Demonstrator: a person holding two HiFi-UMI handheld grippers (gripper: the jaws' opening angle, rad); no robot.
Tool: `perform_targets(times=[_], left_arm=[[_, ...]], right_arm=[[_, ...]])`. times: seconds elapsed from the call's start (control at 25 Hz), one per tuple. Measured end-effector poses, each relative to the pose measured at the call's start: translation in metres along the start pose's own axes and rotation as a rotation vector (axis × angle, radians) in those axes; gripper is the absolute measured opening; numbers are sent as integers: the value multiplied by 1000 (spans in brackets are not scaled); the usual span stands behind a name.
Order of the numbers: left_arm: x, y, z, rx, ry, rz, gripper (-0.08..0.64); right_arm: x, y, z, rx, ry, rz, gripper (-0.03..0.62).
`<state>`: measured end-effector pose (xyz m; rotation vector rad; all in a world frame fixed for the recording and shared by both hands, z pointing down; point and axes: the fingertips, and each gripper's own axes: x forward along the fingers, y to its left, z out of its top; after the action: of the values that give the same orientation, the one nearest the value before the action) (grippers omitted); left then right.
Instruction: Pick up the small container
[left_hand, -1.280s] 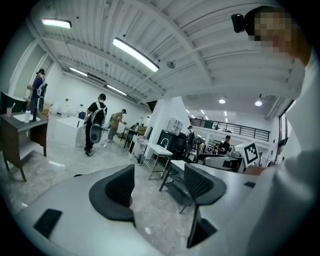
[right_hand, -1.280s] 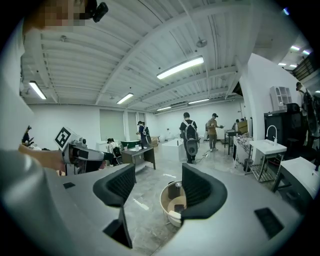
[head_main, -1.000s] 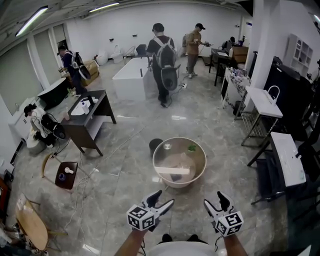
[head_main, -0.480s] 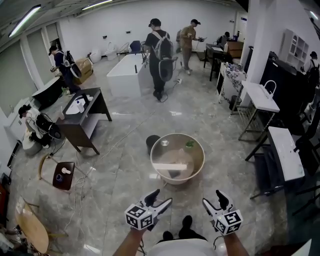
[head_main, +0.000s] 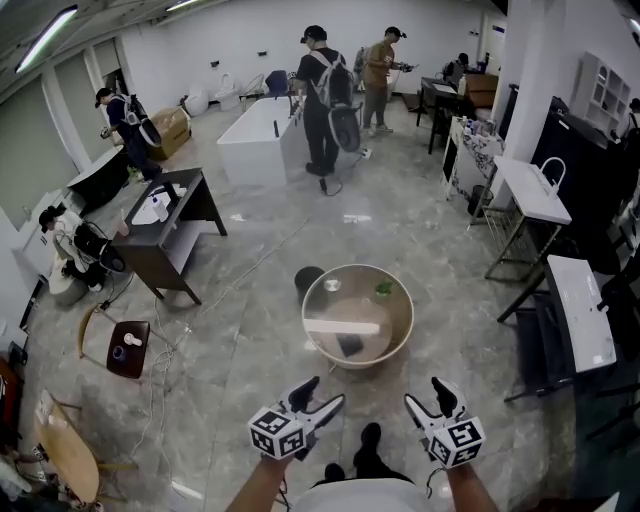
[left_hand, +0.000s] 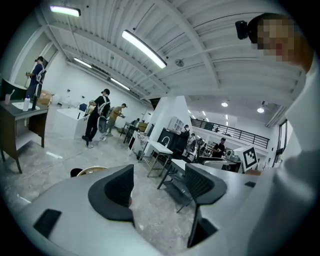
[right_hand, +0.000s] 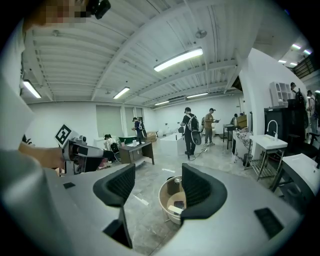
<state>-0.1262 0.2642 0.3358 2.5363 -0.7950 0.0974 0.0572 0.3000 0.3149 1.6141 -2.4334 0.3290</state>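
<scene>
Forward has gone my foot (head_main: 368, 436) toward the basin (head_main: 306, 310), left gripper (head_main: 322, 395) and right gripper (head_main: 430, 397) both gaping empty, and I could snatch the wrong item from its clutter.

The right gripper (right_hand: 158, 174) has its jaws wide apart with nothing in them, just floor showing through the gap. Straight ahead and a bit lower there's a round beige basin (right_hand: 164, 205), partly behind the right jaw, with a white bar (right_hand: 175, 207) lying inside. The left gripper (right_hand: 100, 153) hangs off to the left. Way ahead, two people (right_hand: 190, 131) stand by a white tub (right_hand: 175, 144).
</scene>
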Motion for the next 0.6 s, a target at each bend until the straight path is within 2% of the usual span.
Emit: perform_targets(times=[0.6], left_arm=[[116,51,39,-28,3,54,327]], right_arm=[[97,-111,19,6,28,69,304]])
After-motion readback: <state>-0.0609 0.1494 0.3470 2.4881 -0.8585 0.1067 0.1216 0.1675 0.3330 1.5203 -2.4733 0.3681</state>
